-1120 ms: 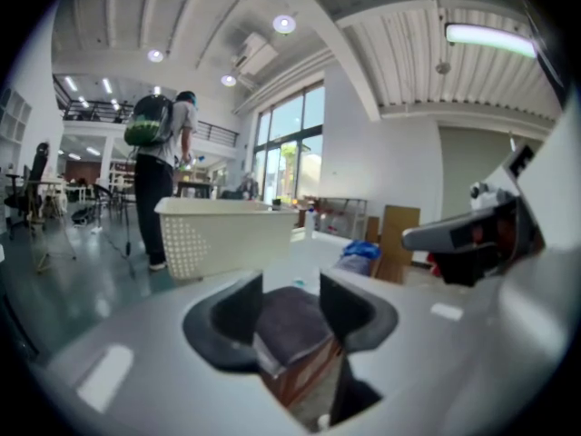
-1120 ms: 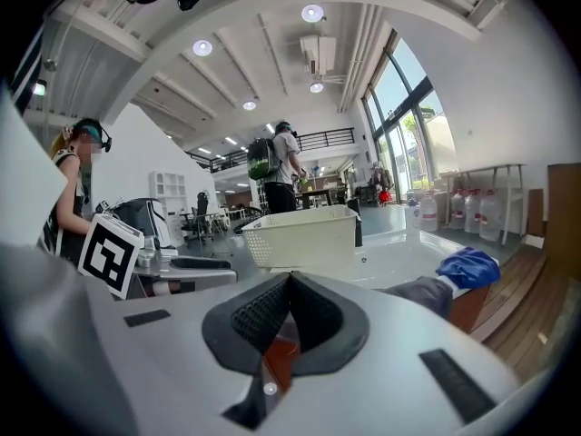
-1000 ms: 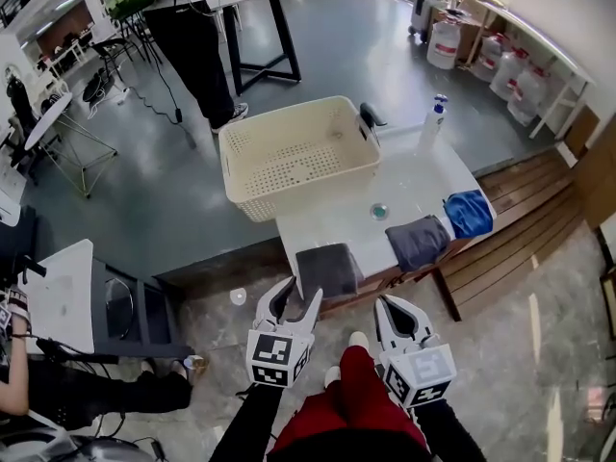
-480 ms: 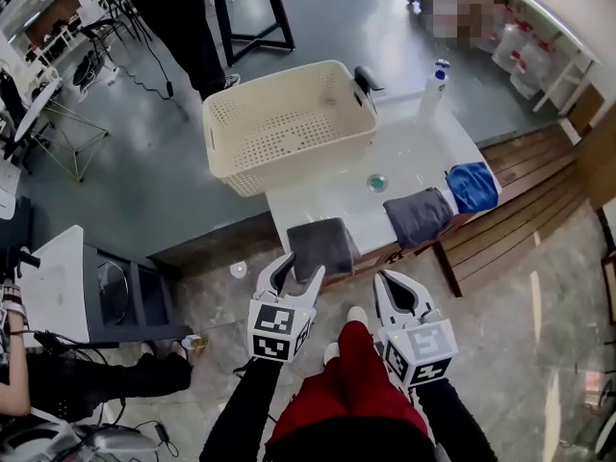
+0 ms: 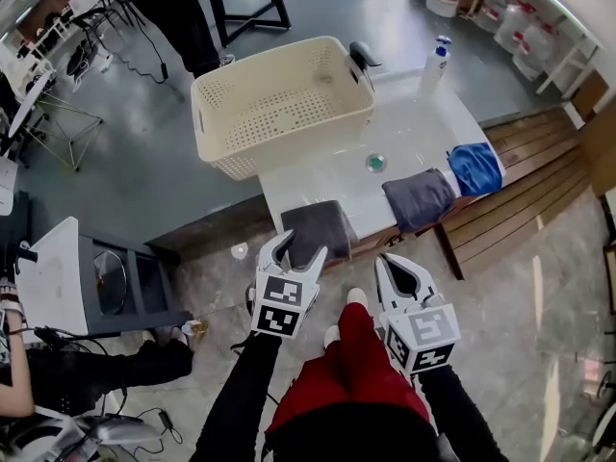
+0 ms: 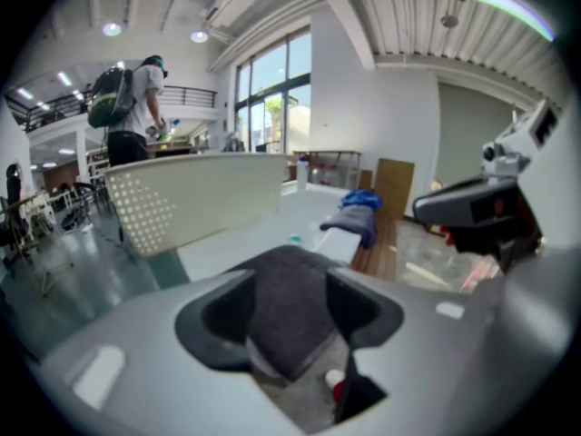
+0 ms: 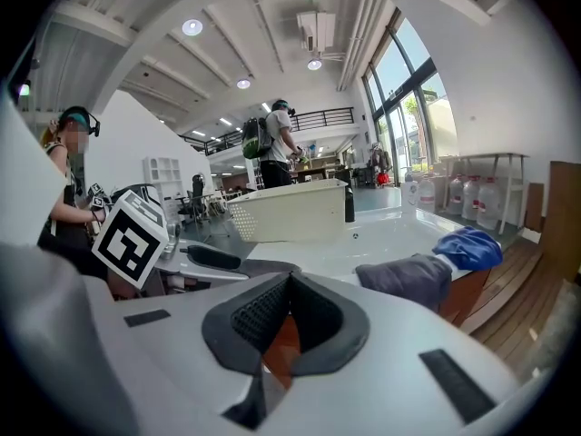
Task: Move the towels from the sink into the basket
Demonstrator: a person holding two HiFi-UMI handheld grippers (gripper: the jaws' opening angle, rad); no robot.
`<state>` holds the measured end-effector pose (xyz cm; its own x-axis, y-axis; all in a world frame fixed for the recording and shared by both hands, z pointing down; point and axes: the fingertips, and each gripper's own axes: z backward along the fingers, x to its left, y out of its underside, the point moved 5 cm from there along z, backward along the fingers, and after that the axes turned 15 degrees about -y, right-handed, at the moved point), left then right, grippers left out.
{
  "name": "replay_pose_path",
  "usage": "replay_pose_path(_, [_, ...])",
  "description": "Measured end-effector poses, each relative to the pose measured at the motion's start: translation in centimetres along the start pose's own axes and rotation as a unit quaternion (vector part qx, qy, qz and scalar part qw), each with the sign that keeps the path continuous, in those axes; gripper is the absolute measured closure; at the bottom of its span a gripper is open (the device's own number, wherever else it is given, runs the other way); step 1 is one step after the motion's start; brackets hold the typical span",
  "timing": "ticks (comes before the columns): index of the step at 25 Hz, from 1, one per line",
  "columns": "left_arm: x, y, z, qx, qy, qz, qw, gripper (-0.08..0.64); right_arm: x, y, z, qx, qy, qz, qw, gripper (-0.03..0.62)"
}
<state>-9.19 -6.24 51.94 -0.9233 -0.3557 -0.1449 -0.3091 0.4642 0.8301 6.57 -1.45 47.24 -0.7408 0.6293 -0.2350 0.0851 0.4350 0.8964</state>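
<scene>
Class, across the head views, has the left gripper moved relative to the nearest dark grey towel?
Yes: the left gripper has advanced toward the nearest dark grey towel. Its jaws have just been opening, and the towel shows between them, ungripped.

Basket (image 5: pixel 279 104) is cream with a punched-hole grid; sink (image 5: pixel 423 128) is white with a teal drain (image 5: pixel 375 163). Towels: charcoal towel (image 5: pixel 316 231), slate-grey towel (image 5: pixel 419 198), bright blue towel (image 5: pixel 475 168). Left gripper (image 5: pixel 300 250) and right gripper (image 5: pixel 395 263) are light grey with black pads and black-and-white square markers; trousers (image 5: pixel 351 373) are red.

Head view overhead; gripper views share sink (image 5: pixel 412 131).
</scene>
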Motion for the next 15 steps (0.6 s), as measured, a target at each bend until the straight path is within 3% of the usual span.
replay_pose_path(7, [-0.5,0.4,-1.4,0.036,0.014,-0.047,0.9982,0.319,-0.4,0.1,-0.7,0.011,-0.005,-0.002,1.000,0.584])
replay_pose_path(15, [-0.6,0.5,-2.3,0.077,0.041,-0.053,0.9948,0.310,-0.7,0.1,-1.4,0.018,-0.007,-0.006,1.000,0.584])
